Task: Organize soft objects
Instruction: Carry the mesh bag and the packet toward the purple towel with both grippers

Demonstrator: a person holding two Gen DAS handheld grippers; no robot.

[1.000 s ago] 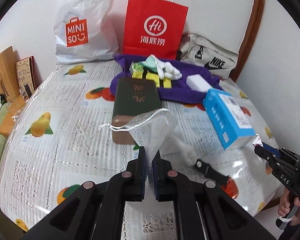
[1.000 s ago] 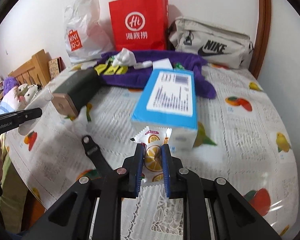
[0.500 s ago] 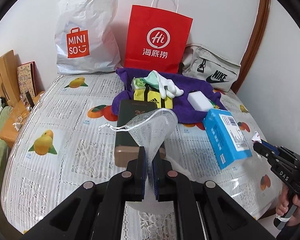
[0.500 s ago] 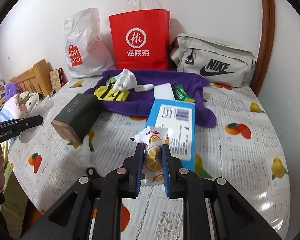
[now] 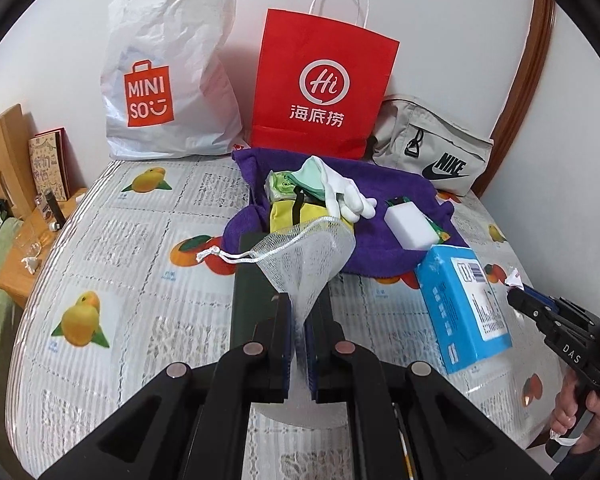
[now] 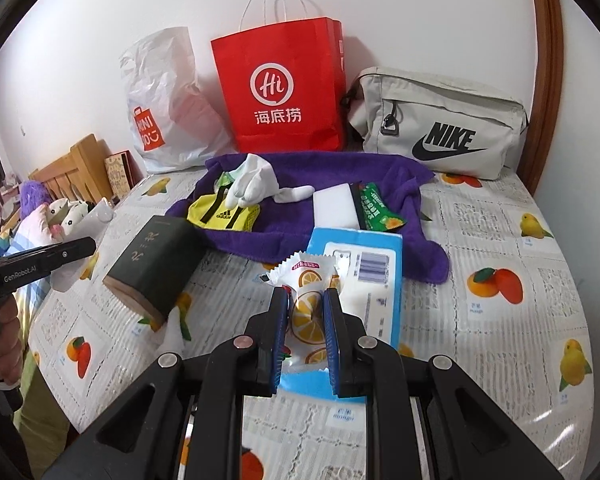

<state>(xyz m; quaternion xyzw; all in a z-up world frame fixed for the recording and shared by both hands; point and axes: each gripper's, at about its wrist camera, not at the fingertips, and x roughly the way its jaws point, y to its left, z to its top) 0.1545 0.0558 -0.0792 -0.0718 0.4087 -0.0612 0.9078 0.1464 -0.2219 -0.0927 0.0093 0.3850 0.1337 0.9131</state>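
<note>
My left gripper (image 5: pixel 298 316) is shut on a white mesh drawstring pouch (image 5: pixel 304 252), held mouth up above the table. My right gripper (image 6: pixel 306 308) is shut on a snack packet printed with orange slices (image 6: pixel 306 284); it also shows at the right edge of the left wrist view (image 5: pixel 514 286). A purple towel (image 6: pixel 380 176) at the back carries white gloves (image 6: pixel 256 184), a yellow Adidas bag (image 6: pixel 220 212), a white sponge block (image 6: pixel 334 208) and a green packet (image 6: pixel 376 208).
A blue box (image 6: pixel 360 276) and a dark green box (image 6: pixel 160 264) lie on the fruit-print tablecloth (image 6: pixel 500 320). A Miniso bag (image 5: pixel 168 76), a red paper bag (image 5: pixel 320 88) and a Nike pouch (image 6: pixel 440 128) stand against the wall. A wooden chair (image 5: pixel 4 160) is left.
Both grippers have risen and drawn back from the table with their loads still held. More of the wall and bags shows now.
</note>
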